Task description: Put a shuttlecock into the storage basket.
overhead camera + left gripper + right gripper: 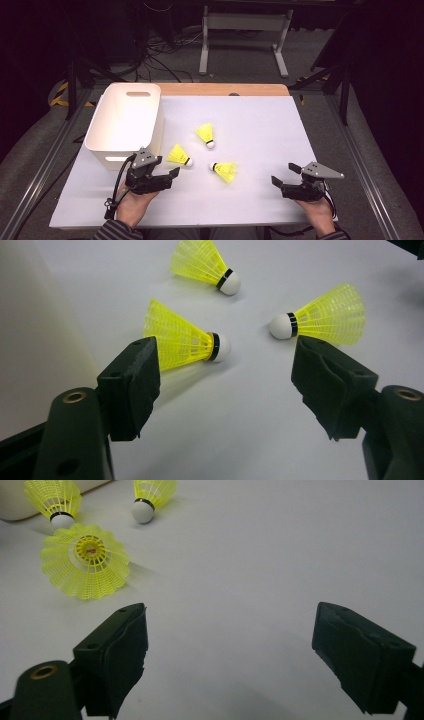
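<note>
Three yellow shuttlecocks with white cork tips lie on the white table top [260, 200]. One shuttlecock [206, 134] [202, 262] lies farthest back. A second [179, 155] [180, 340] lies close to the bin, just ahead of my left gripper [169, 170] [226, 365], which is open with nothing between its jaws. The third shuttlecock [225, 170] [325, 317] [85, 560] lies on its side in the middle. My right gripper [284, 173] [230, 615] rests open near the table's front right, well apart from the third shuttlecock, holding nothing.
A white plastic bin [97, 132] [30, 340] with handle slots stands at the table's back left, right beside my left gripper. A wooden strip [225, 89] edges the table's far side. Beyond it are a white frame's legs [204, 50] and floor cables.
</note>
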`<state>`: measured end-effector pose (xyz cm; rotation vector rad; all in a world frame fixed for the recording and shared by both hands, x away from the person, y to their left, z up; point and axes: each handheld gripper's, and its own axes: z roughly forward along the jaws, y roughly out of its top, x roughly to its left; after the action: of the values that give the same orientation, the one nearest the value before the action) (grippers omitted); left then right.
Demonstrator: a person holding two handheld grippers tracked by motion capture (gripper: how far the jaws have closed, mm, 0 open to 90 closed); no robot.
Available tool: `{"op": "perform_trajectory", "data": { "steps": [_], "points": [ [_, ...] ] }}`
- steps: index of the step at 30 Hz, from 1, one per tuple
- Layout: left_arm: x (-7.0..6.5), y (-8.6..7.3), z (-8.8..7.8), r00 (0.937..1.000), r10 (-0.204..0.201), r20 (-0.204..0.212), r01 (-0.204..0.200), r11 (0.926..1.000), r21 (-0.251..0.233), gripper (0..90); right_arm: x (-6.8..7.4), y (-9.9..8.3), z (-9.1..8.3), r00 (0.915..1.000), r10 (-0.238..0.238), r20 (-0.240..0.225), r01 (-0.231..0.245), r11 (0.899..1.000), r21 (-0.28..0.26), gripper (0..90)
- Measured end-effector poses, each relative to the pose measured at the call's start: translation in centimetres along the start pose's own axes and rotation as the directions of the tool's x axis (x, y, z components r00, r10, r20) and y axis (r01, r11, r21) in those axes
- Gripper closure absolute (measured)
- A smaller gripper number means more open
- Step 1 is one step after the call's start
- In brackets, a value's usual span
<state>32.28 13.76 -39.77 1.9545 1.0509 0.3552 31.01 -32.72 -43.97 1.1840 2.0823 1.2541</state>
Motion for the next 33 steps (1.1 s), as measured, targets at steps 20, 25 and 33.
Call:
{"op": "perform_trajectory", "data": {
  "steps": [20, 25, 33],
  "points": [
    [-0.7, 2.4, 2.8, 0.9976, -0.037, -0.059, 0.041, 0.9958, 0.081, 31.4, 0.0, 0.0, 0.0, 1.0000, 0.000, -0.004, 0.000, 1.000, 0.000, 15.4],
    [-0.6, 2.6, 3.4, 0.9967, -0.042, -0.069, 0.049, 0.9933, 0.104, 31.2, 0.0, 0.0, 0.0, 1.0000, 0.000, -0.005, 0.000, 1.000, -0.001, 15.5],
    [-0.6, 3.1, 4.4, 0.9945, -0.035, -0.099, 0.047, 0.9904, 0.130, 31.1, 0.0, 0.0, 0.0, 1.0000, -0.002, -0.008, 0.002, 1.000, 0.000, 15.5]
  ]
}}
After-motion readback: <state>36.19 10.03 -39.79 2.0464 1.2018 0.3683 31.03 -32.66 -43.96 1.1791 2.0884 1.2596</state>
